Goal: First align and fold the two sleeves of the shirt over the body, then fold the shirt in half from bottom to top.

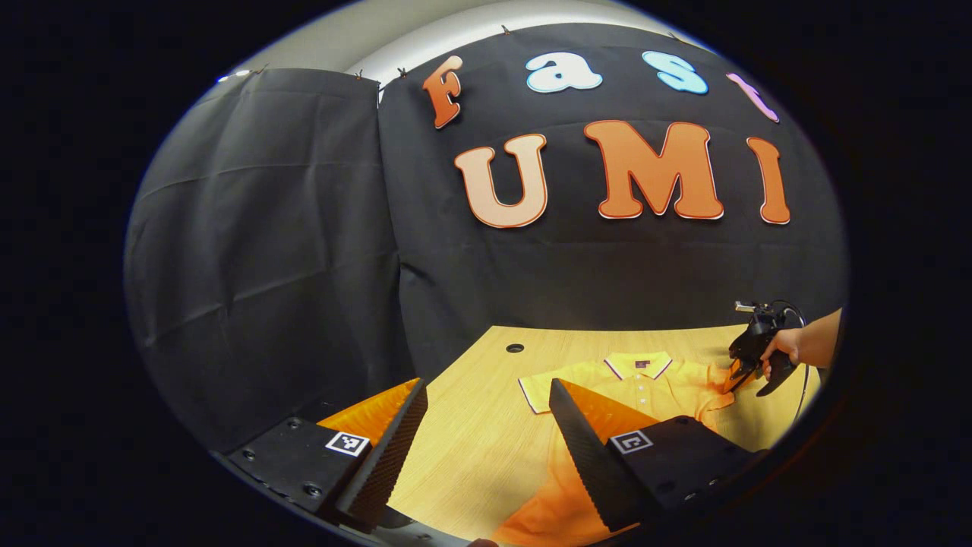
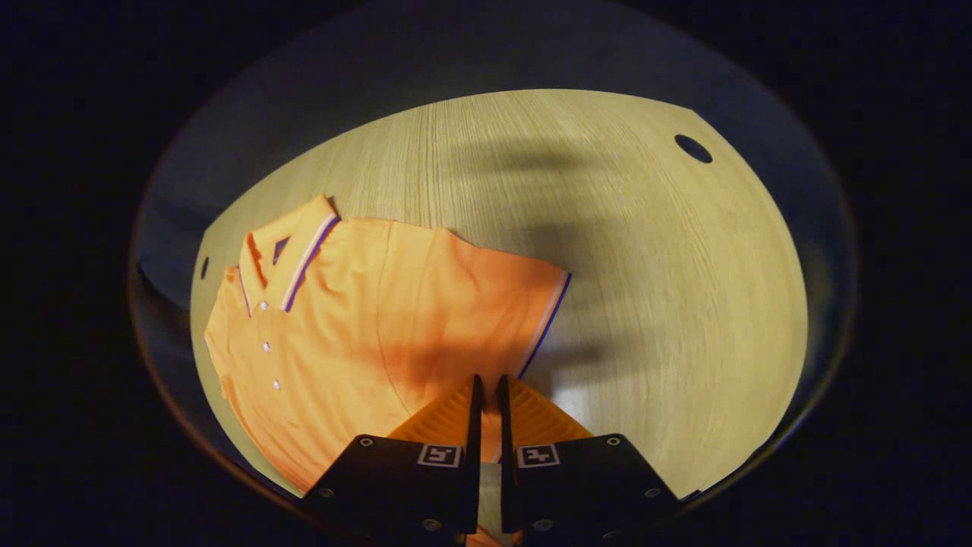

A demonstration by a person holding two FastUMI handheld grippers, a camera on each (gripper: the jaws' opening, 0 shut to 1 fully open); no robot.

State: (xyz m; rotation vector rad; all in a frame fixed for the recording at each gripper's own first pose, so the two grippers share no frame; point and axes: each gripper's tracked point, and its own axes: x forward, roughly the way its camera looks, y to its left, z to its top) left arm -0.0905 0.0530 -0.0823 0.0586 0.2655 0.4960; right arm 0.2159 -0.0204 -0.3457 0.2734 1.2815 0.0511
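Note:
An orange polo shirt [image 1: 661, 387] with a striped collar lies face up on the wooden table [image 1: 471, 456]. My left gripper [image 1: 486, 425] hovers open above the near side of the table, holding nothing, its right finger overlapping the shirt's lower body. Farther off, a hand [image 1: 805, 346] holds my right gripper [image 1: 748, 361] at the shirt's right-hand sleeve. In the right gripper view the shirt [image 2: 357, 327] spreads below, and my right gripper [image 2: 487, 395] is shut on the striped cuff edge of the sleeve [image 2: 501, 319].
A small round hole [image 1: 515, 348] sits in the tabletop near the far edge, also seen as the hole [image 2: 692, 148] past the shirt. Bare wood [image 2: 645, 266] stretches beside the sleeve. Black cloth walls close in behind and to the left.

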